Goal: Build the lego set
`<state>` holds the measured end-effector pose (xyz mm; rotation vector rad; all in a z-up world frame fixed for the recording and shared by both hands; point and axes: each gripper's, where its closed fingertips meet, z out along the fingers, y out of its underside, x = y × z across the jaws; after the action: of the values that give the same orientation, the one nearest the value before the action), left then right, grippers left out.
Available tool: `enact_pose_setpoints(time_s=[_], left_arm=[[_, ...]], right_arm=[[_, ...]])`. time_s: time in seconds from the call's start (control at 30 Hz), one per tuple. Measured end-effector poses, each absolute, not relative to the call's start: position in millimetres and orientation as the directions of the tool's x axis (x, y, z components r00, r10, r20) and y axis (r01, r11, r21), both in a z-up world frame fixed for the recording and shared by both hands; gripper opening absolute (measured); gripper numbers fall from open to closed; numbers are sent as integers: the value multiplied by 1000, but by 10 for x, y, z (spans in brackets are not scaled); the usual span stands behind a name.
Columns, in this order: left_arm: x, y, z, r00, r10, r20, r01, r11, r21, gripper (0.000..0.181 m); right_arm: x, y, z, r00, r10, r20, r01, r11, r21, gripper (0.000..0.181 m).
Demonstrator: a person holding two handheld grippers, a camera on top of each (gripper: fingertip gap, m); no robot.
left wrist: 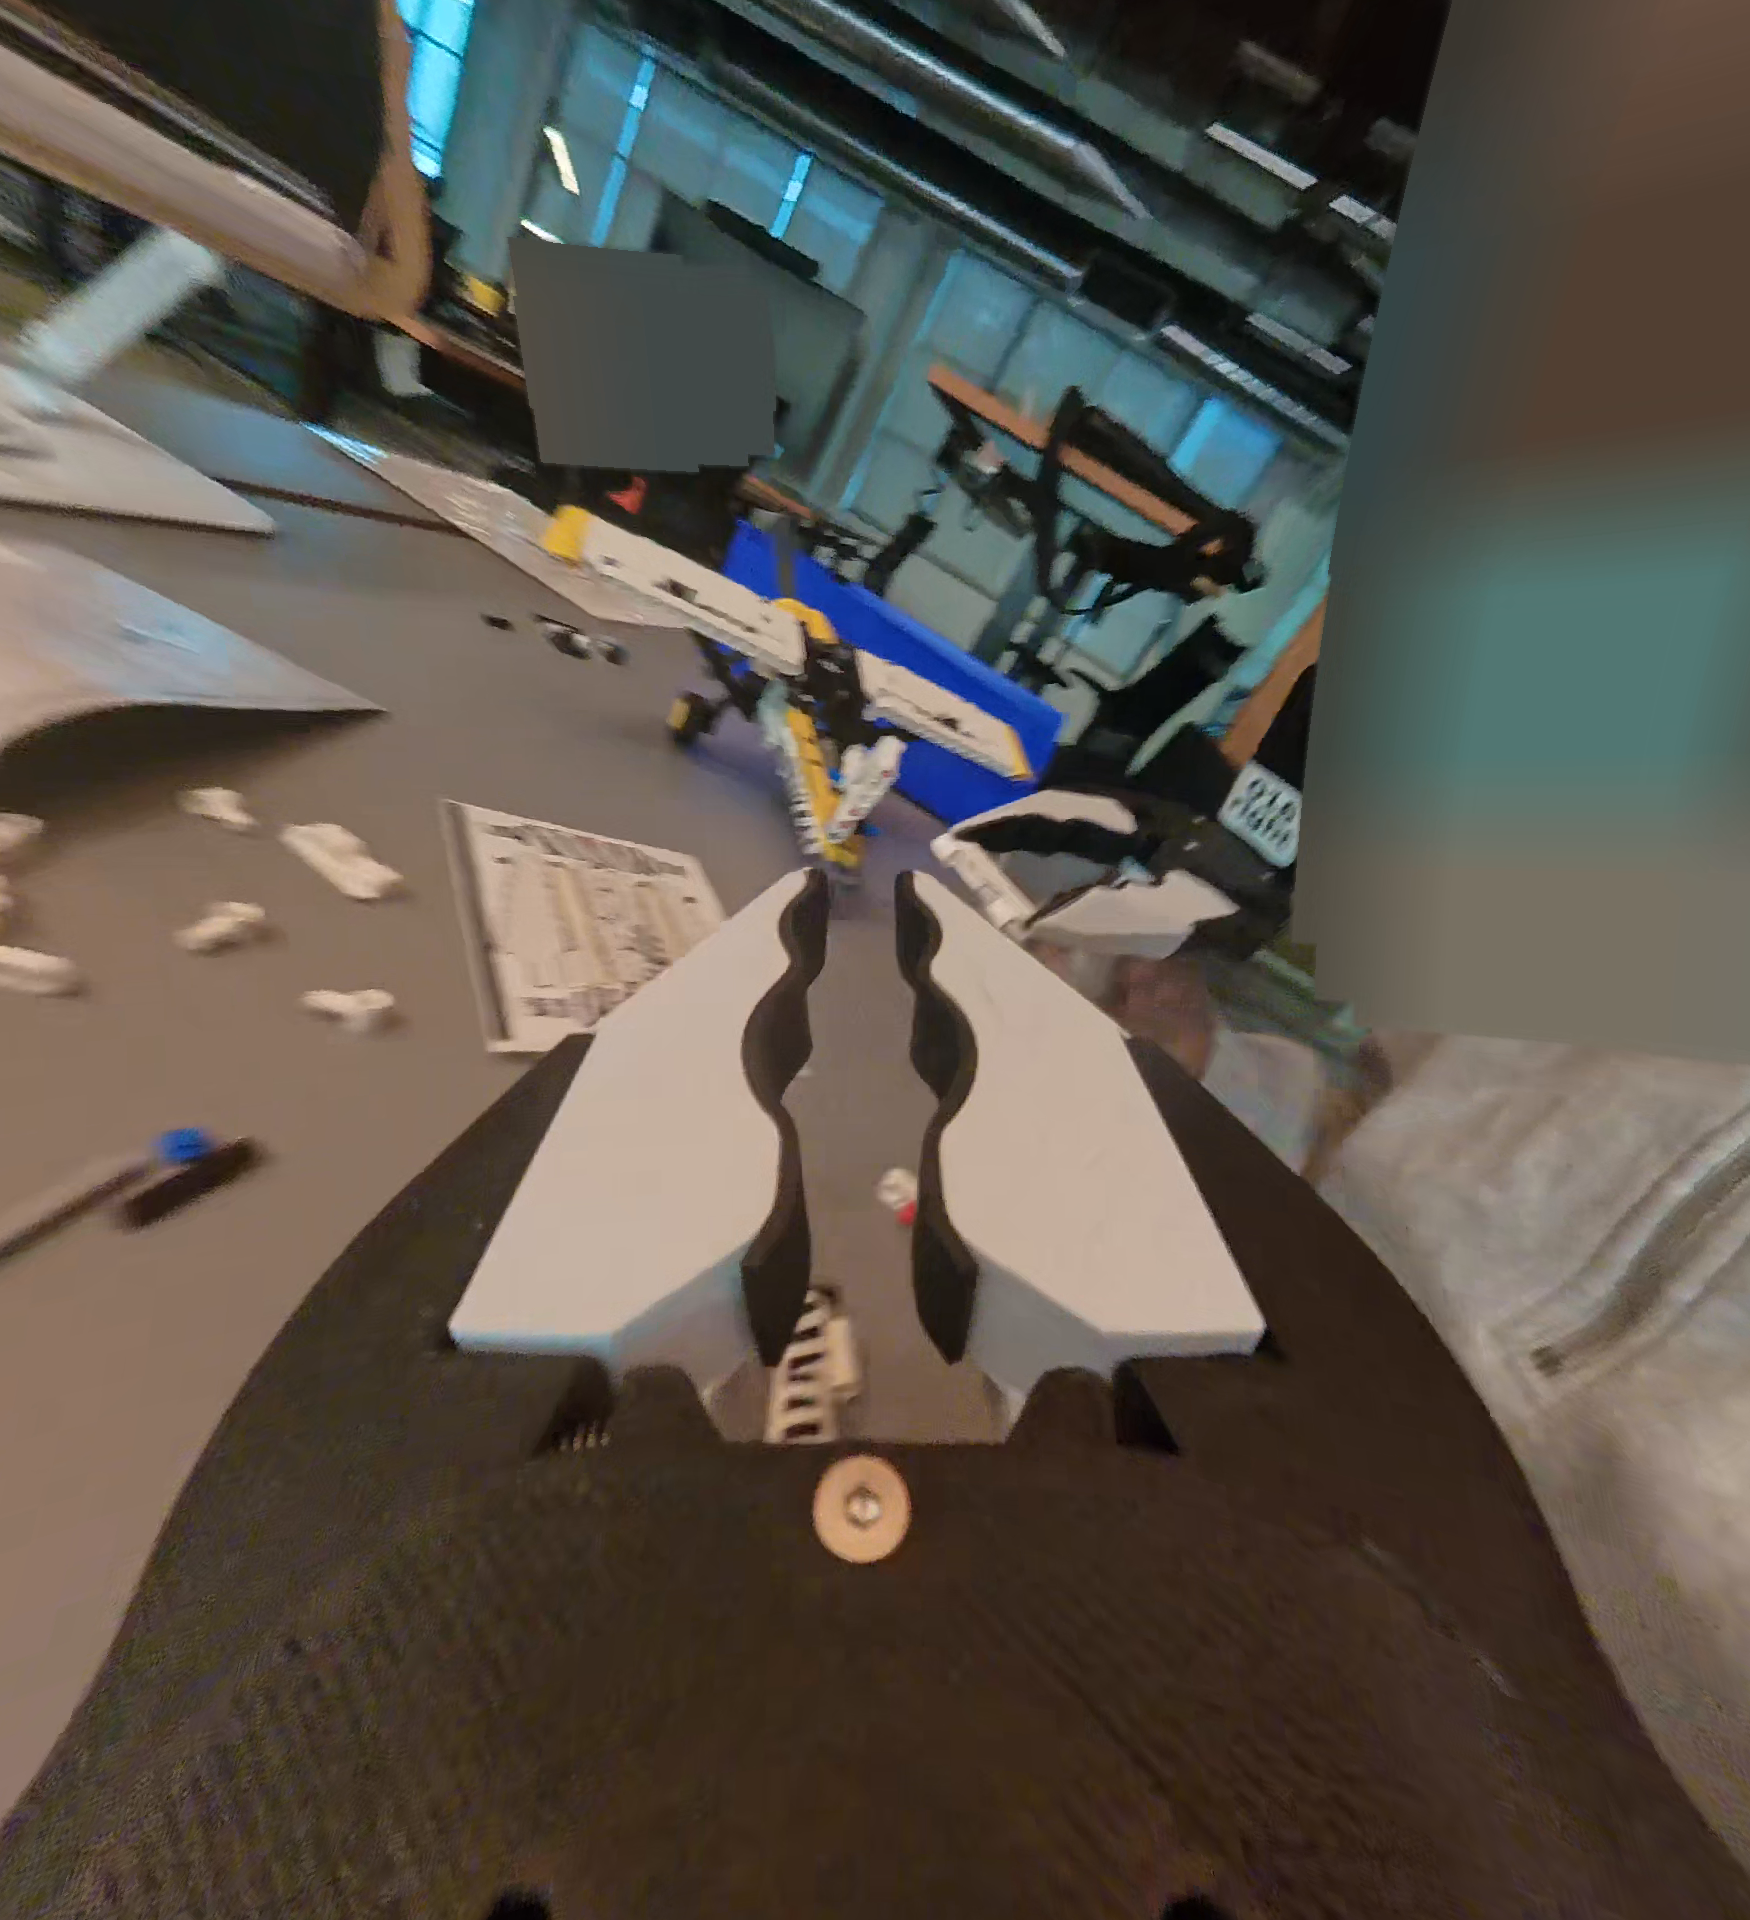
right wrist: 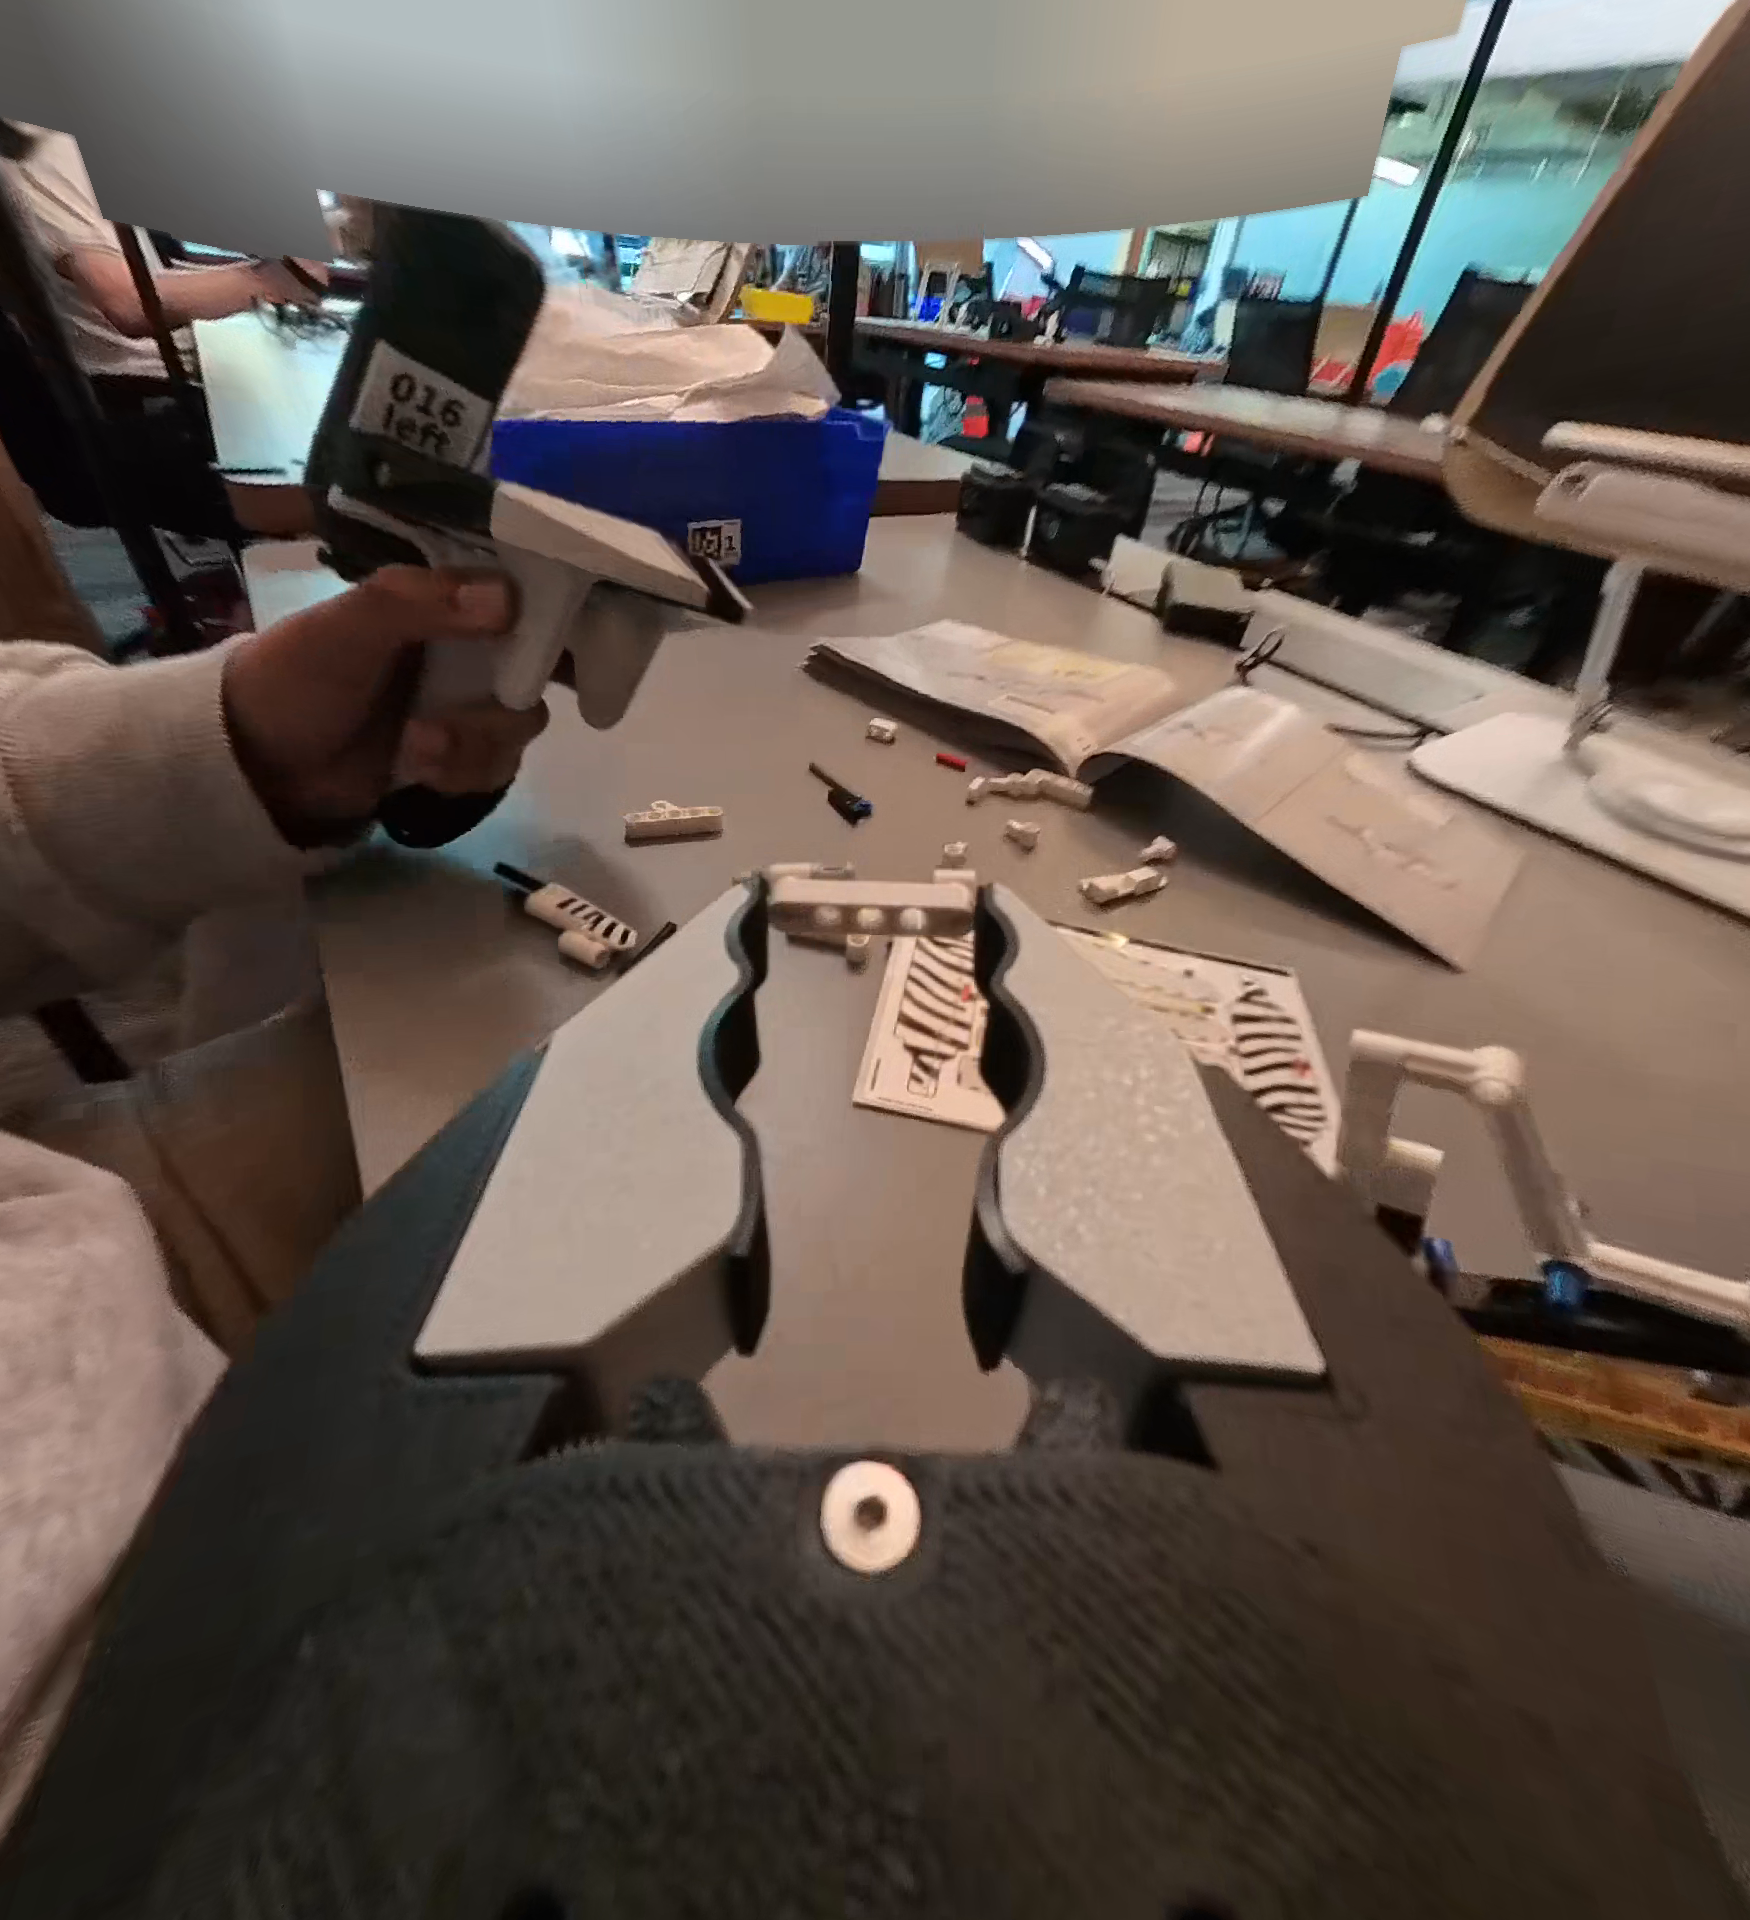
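My right gripper (right wrist: 869, 906) is shut on a white beam with holes (right wrist: 871, 916), held crosswise at the fingertips above the grey table (right wrist: 829, 1226). My left gripper (left wrist: 860, 885) is held up in the air by a hand, jaws a narrow gap apart with nothing between them; it also shows in the right wrist view (right wrist: 720, 587). The part-built yellow, white and black lego model (left wrist: 809, 675) stands ahead of the left gripper, and its white arm (right wrist: 1536, 1174) lies at the right gripper's right. The right gripper (left wrist: 1089, 883) sits close beside the model.
A sticker sheet (right wrist: 928, 1049) lies under the right gripper. Loose white pieces (right wrist: 673, 821), a black axle with a blue end (right wrist: 842, 798) and a striped piece (right wrist: 585, 914) lie scattered. An open instruction booklet (right wrist: 1110, 707), a blue bin (right wrist: 705, 478) and a monitor stand (right wrist: 1619, 748) stand farther back. There is about 11 cm between the tips of the two grippers.
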<state>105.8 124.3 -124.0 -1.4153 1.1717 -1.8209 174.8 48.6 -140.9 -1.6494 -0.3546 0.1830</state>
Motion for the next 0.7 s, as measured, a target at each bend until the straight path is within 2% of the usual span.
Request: enact_pose_setpoints(time_s=[0.03,0.17,0.33,0.47,0.57,0.63,0.7], left_arm=[[1012,1304,-1281,-272,-858,437,-86,-430,-899,0],[927,1459,-1297,-235,-900,366,-62,-362,-930,0],[993,1454,-1342,-241,-897,370,-101,-356,-929,0],[1014,1476,-1413,-94,-981,171,-132,-158,-979,6],[937,1395,-1565,2,-1000,-13,-245,12,-969,9],[827,1280,-1677,13,-1000,-3,-322,-2,-947,18],[693,1169,-1786,30,-996,85,-383,-90,-919,38]], right_arm=[[1761,512,-1419,936,347,54,92,-95,-991,39],[1749,686,-1463,922,388,-6,54,-142,-988,39],[1671,827,-1552,902,432,-15,78,-197,-977,39],[1659,808,-1498,891,453,-15,66,-161,-985,39],[1636,748,-1431,878,478,-5,56,-114,-992,39],[1618,695,-1376,870,494,-8,37,-81,-996,39],[1595,631,-1322,859,511,-26,3,-56,-998,39]])
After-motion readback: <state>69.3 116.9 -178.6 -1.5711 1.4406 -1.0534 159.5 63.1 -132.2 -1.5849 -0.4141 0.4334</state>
